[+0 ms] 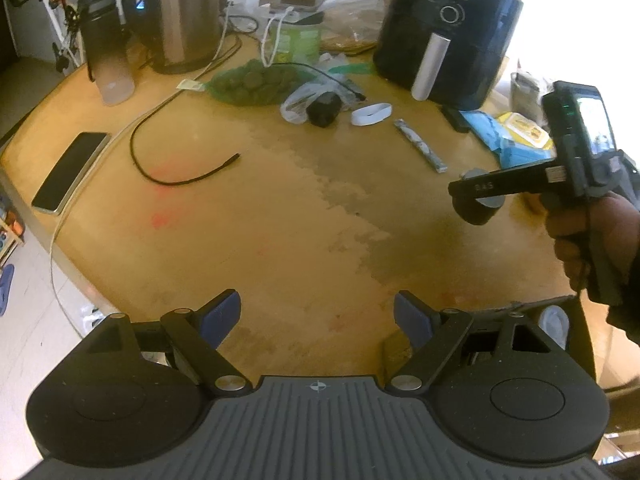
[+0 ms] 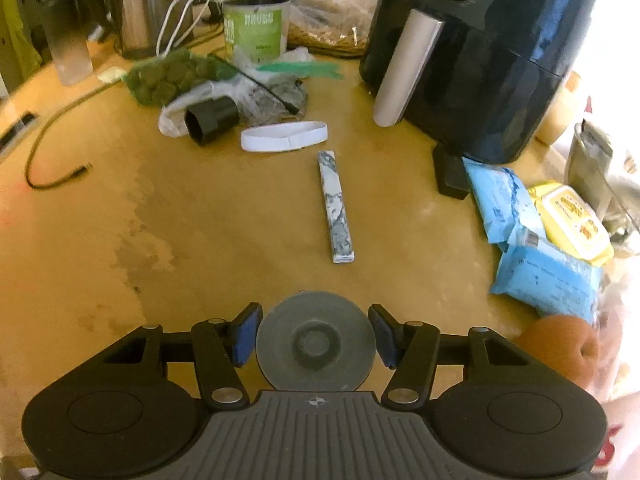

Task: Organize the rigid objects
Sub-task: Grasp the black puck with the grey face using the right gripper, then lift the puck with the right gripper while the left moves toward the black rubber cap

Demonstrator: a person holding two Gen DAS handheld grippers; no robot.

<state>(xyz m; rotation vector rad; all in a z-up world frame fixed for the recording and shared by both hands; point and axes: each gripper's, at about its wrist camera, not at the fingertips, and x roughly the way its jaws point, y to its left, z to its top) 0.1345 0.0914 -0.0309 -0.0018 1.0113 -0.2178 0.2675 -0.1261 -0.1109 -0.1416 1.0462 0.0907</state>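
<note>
My right gripper (image 2: 316, 340) is shut on a round grey suction-cup disc (image 2: 316, 346), held above the wooden table (image 2: 200, 240). In the left wrist view the right gripper (image 1: 476, 204) holds the same dark disc (image 1: 480, 210) at the right. My left gripper (image 1: 317, 320) is open and empty over the table's near edge. A marbled flat stick (image 2: 336, 206) lies ahead of the right gripper; it also shows in the left wrist view (image 1: 420, 145). A white band (image 2: 285, 136), a black cylindrical part (image 2: 212, 121) and a black air fryer (image 2: 476, 52) lie beyond.
A bag of green balls (image 1: 256, 84), a kettle (image 1: 180, 16), a bottle (image 1: 106, 44), a phone (image 1: 70, 172) and a black cable (image 1: 176, 176) are on the left. Blue and yellow wipe packs (image 2: 536, 240) and an orange fruit (image 2: 560, 348) are on the right.
</note>
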